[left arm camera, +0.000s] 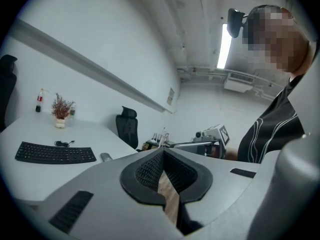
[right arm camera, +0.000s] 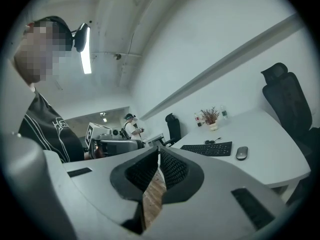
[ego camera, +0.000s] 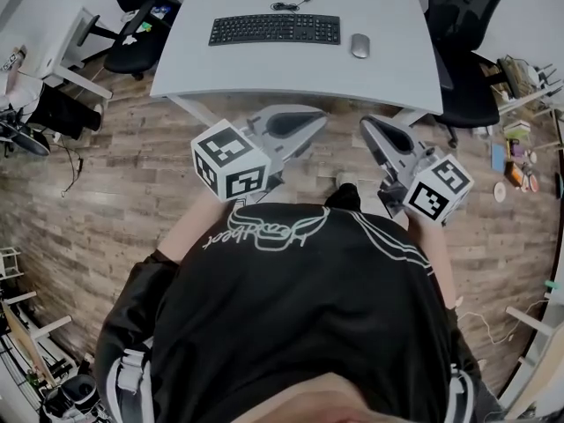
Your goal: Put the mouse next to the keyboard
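Head view: our left gripper (ego camera: 317, 119) and right gripper (ego camera: 366, 124) hang clenched, empty, before the desk's (ego camera: 291, 70) near edge; mouse (ego camera: 359, 46) beside keyboard (ego camera: 275, 30).

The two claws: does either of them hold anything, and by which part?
Nothing is held. The left claw and the right claw are shut and empty; the mouse lies on the desk beside the keyboard.

Left gripper (ego camera: 300, 123) held low before the torso, jaws together, empty, pointing toward 2 o'clock, right gripper (ego camera: 377, 132) beside it, jaws together, empty, pointing toward 10 o'clock, 2 bare forearms (ego camera: 188, 227) bent inward
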{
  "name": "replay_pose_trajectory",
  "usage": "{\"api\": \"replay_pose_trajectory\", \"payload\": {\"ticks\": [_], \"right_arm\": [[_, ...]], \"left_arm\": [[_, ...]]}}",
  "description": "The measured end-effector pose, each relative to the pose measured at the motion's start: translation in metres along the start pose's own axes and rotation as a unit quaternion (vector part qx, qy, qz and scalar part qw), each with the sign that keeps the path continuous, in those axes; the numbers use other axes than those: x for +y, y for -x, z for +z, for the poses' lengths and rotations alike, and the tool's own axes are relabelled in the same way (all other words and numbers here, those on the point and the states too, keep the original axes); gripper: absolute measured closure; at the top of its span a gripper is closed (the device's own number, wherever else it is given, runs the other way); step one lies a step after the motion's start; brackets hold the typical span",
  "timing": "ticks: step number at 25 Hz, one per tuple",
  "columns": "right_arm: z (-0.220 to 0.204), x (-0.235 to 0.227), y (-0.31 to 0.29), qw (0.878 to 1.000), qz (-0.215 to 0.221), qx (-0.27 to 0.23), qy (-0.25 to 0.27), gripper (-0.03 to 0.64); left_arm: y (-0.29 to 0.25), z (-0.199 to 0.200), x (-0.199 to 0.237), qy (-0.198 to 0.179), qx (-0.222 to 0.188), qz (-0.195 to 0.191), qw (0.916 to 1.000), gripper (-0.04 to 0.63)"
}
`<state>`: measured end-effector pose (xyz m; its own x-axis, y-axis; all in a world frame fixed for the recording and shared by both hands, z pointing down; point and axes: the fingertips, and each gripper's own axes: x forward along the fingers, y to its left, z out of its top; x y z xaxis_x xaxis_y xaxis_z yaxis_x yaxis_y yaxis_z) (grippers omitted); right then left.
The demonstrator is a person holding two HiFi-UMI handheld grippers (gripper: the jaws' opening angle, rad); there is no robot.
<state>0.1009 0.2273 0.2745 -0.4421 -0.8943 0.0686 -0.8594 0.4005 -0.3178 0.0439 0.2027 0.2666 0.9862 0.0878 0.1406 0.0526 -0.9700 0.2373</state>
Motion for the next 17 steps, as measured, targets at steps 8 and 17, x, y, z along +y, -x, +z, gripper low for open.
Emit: {"api": "replay_pose_trajectory", "payload": {"ticks": [8, 17], "right_arm": [[-0.008, 0.007, 0.001, 1.000, -0.009, 0.003, -0.002, 0.600], [-0.012, 0.005, -0.004, 1.000, -0.016, 0.006, -0.006, 0.600]], "left_arm": [[0.004, -0.010, 0.000, 0.007, 0.006, -0.004, 0.9999, 0.588], [0.002, -0.015, 0.006, -0.005, 0.017, -0.008, 0.9998, 0.588]]}}
